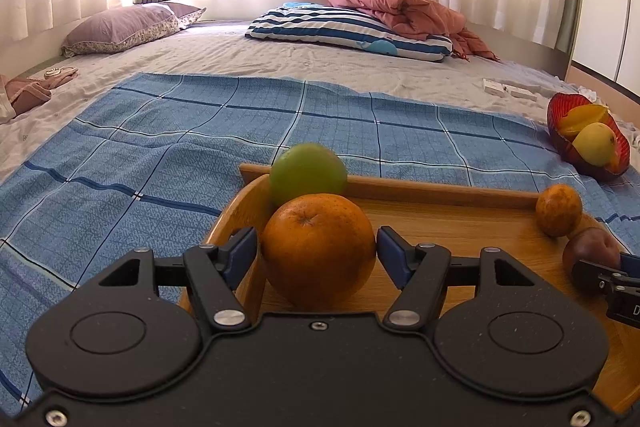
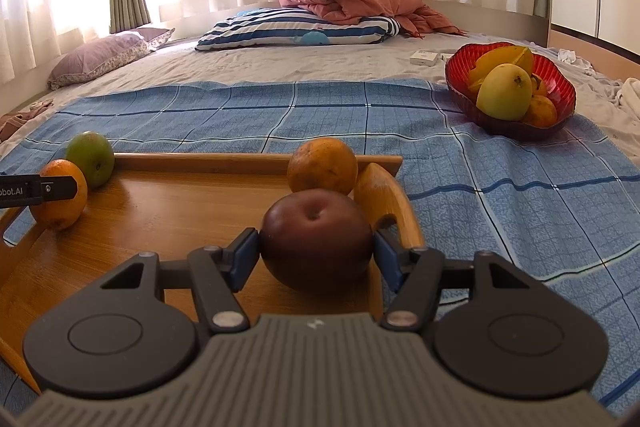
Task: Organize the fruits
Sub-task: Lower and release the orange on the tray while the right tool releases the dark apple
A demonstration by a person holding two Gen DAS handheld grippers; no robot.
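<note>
Straddling the large orange (image 1: pixel 318 251), the left gripper (image 1: pixel 316 253) has its blue fingers (image 1: pixel 394 257) set on either flank of the fruit, touching or very nearly so; a firm clamp cannot be confirmed. The right gripper (image 2: pixel 316 253) stands likewise about the dark red apple (image 2: pixel 316 237), fingers (image 2: pixel 245 254) at its sides. Both fruits rest on the wooden tray (image 2: pixel 160 203), which lies on the bed's blue checked cloth (image 2: pixel 360 115), presumably for a paired pick. Beyond the tray on its right sits the red bowl (image 2: pixel 460 71), already holding a mango (image 2: pixel 505 91) and other fruit. A green apple (image 1: pixel 308 173) crowds directly behind the large orange; a small orange (image 2: pixel 322 165) and the tray's handle (image 2: pixel 384 195) crowd the dark red apple.
</note>
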